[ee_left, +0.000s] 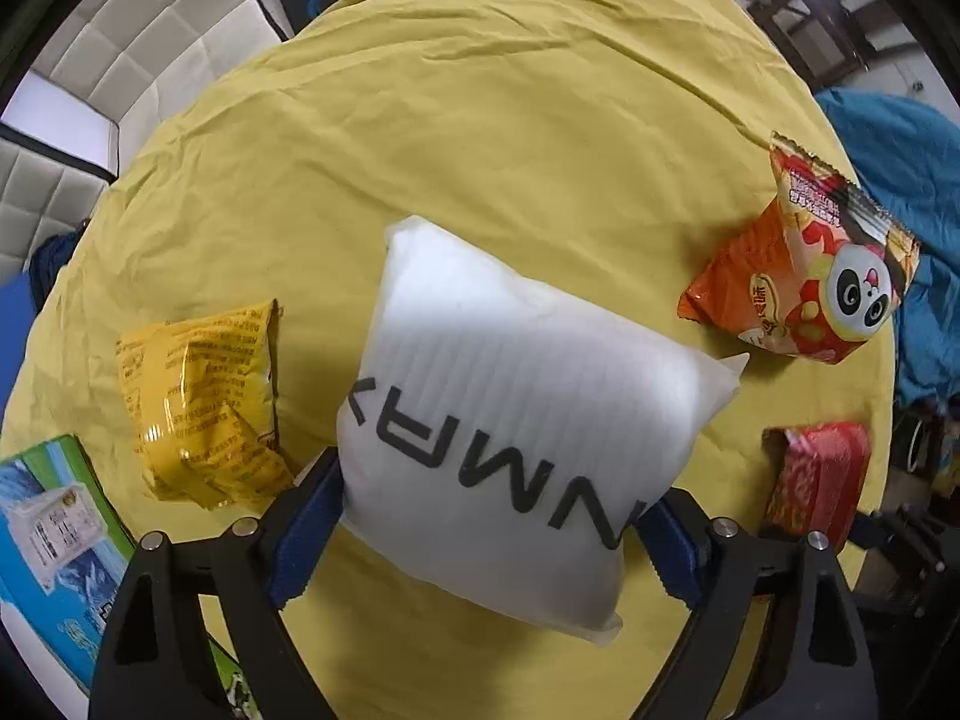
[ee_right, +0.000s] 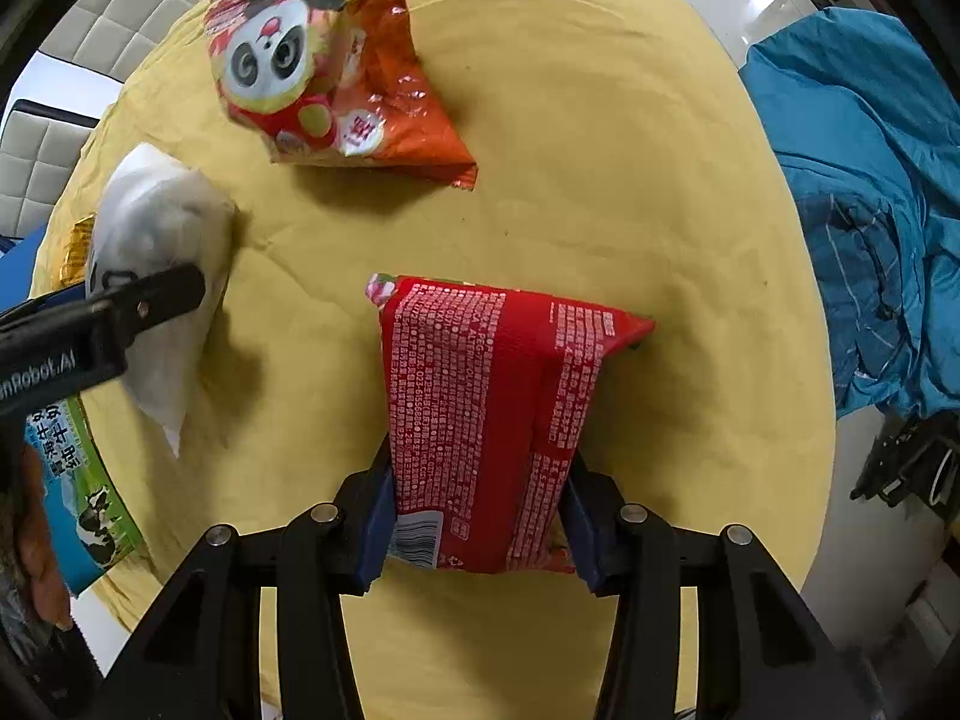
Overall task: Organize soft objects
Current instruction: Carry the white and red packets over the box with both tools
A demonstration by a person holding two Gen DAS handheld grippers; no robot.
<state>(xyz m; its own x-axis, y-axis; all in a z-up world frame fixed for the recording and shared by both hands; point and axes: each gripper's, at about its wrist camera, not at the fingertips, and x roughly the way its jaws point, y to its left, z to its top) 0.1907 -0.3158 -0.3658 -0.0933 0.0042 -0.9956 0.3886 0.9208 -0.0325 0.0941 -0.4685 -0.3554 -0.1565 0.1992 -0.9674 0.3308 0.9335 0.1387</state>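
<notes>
Left wrist view: the left gripper [ee_left: 486, 531] has its fingers pinching the white pillow [ee_left: 510, 420] at its near end. The right gripper [ee_right: 477, 531] has its fingers pinching the red packet [ee_right: 486, 414] likewise. Both look light, squashy and slippery; hold mid-body, gently.

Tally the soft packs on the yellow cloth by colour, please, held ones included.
White: 1, pillow pack, in the left gripper
Yellow: 1, yellow bag
Orange: 1, panda bag
Red: 1, red pack, in the right gripper
Total: 4
</notes>
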